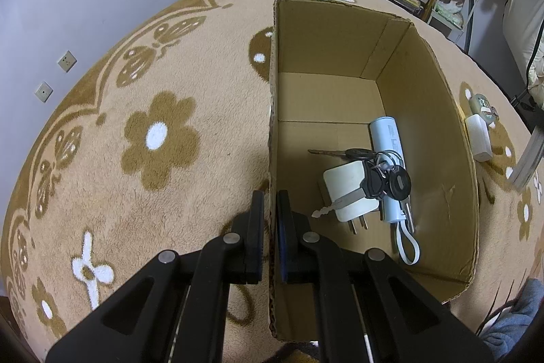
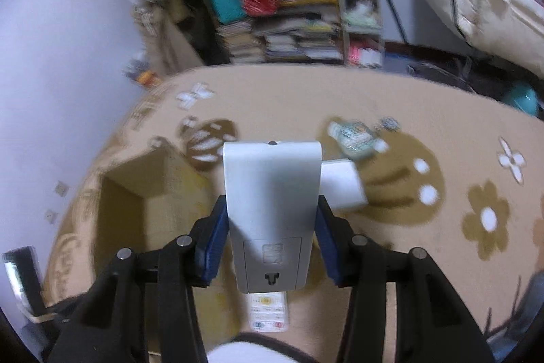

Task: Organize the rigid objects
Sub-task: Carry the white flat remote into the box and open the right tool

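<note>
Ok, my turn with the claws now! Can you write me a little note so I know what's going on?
Left claw: shut on the near side wall of the cardboard box, steadying it.
Right claw: shut on a grey remote, held up above the rug.
Already in the box: white plug adapter, bunch of keys, pale blue power bank.
Still on the rug: a white block, a small printed packet, and a white card-like thing below the remote.
Next, probably: put the remote in the box, then fetch the rest.
</note>
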{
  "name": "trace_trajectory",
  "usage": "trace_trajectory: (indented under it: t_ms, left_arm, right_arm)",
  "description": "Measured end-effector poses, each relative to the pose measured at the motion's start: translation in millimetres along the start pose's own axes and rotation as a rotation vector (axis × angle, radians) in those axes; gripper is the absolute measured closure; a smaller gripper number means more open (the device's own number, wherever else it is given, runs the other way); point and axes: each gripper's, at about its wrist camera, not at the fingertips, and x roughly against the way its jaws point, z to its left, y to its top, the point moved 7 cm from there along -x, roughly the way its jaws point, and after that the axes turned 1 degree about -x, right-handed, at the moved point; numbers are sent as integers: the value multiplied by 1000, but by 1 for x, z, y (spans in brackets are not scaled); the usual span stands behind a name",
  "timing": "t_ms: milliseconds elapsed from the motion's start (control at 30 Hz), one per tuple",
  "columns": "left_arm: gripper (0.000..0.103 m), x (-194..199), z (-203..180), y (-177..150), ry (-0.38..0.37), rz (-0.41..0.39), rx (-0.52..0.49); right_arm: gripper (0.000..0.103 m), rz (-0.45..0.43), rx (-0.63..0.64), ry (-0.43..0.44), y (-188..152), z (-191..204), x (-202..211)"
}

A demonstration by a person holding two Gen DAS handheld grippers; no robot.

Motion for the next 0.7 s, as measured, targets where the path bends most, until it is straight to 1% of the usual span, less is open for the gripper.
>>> trace_trajectory:
  t_ms: [67,167,267,367,433,533,600,700]
  left_arm:
    - [96,0,0,0,0,0,0]
    - [96,0,0,0,1,1,-1]
    - [96,0,0,-1,5,1,-3]
    - [96,0,-2,-1,30,-3,-28]
    - [96,0,-3,-1,41,-4,-35]
    - [96,0,-3,-2,42,-5,-38]
    - [96,0,-1,-2,34,-4,-31]
    - [96,0,0,-1,22,-1,-18]
  right_arm:
    - [51,-23,22,50,3,16,8]
    - [51,-27,41,128,5,41,14]
    - [51,-34,76,180,4,62,14]
    - [51,-27,108,223,1,81,9]
    - [51,-20,151,226,-2,92,6]
    - [51,-15,243,175,-6,110,-1]
    - [51,0,266,173,-6,118,-6]
    - [51,39,261,176,-7,127,-14]
